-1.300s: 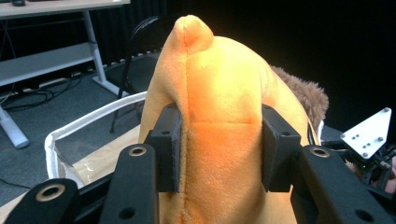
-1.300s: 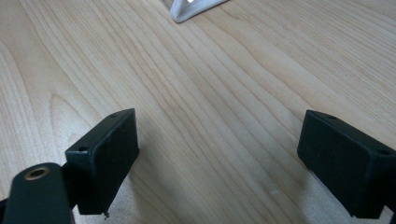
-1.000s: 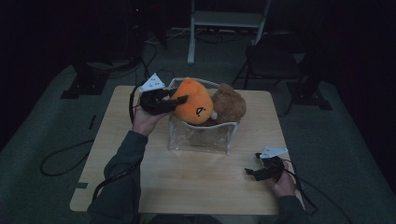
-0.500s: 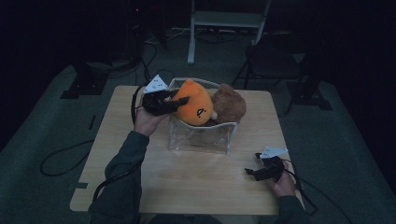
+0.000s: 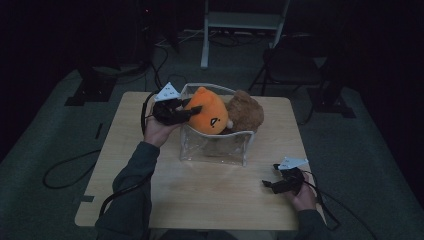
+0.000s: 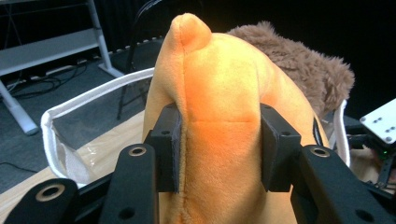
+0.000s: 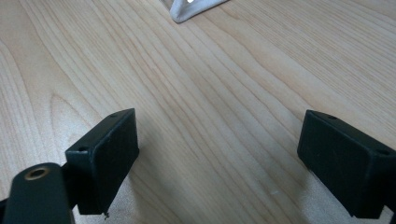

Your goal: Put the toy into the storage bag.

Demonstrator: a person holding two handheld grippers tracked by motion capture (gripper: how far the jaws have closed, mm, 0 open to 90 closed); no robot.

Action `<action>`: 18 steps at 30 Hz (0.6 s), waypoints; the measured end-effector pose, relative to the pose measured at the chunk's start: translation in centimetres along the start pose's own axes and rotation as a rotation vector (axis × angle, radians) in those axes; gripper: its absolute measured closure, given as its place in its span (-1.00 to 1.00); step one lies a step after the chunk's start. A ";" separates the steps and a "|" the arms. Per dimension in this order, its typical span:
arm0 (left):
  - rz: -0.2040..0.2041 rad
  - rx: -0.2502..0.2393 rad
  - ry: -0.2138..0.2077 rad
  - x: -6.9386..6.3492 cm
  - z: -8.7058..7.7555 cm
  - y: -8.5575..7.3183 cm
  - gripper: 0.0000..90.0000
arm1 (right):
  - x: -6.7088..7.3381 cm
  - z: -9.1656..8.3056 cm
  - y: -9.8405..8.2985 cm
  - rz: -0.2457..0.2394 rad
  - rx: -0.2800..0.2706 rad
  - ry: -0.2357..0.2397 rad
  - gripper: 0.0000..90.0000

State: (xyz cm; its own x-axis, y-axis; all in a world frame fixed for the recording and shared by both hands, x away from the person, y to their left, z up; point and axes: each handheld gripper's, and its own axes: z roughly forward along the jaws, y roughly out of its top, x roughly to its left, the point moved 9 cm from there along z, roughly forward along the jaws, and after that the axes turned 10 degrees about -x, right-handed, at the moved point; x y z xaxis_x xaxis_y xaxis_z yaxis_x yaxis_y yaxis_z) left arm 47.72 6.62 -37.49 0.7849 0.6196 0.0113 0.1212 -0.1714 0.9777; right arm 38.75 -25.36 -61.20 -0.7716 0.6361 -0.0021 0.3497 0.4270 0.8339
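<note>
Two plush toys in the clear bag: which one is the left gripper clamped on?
The orange plush: the left gripper squeezes its sides. The brown furry plush sits untouched beside it.

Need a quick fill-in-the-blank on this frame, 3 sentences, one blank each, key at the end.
1. The left hand-held gripper is shut on the ____ plush toy.
2. That toy sits beside a brown plush toy in a clear ____ with white trim.
3. The right hand-held gripper rests low over the wooden table with its jaws ____ and nothing between them.

Missing words: orange; bag; open
</note>
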 end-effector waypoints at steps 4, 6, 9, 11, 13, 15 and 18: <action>0.020 0.014 0.015 0.0 0.0 -0.1 0.28 | 0.0 0.0 0.0 0.000 0.000 0.000 -0.74; 0.035 0.023 0.025 0.1 -0.1 0.1 0.28 | 0.0 0.0 0.0 0.000 0.000 0.000 -0.74; 0.067 0.037 0.043 0.0 -0.2 0.3 0.28 | 0.0 0.0 0.0 0.001 -0.001 0.001 -0.74; 0.076 0.039 0.051 0.0 -0.3 0.4 0.28 | 0.0 0.0 0.0 0.002 0.000 0.001 -0.74; 0.107 0.055 0.083 0.2 -0.4 0.6 0.28 | 0.0 0.0 0.0 0.001 -0.001 0.001 -0.74; 0.117 0.065 0.096 0.2 -0.4 0.5 0.28 | 0.0 0.0 0.0 0.002 0.000 0.001 -0.74; 0.130 0.078 0.089 -0.1 -0.3 0.5 0.28 | 0.0 0.0 0.0 0.001 0.000 0.001 -0.74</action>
State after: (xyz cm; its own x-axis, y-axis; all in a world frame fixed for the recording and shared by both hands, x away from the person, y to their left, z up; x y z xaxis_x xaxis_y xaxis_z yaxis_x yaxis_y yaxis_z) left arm 47.53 6.76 -36.94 0.7402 0.6534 0.1585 0.0715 -0.3108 0.9478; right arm 38.74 -25.34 -61.20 -0.7715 0.6362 -0.0005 0.3507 0.4260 0.8340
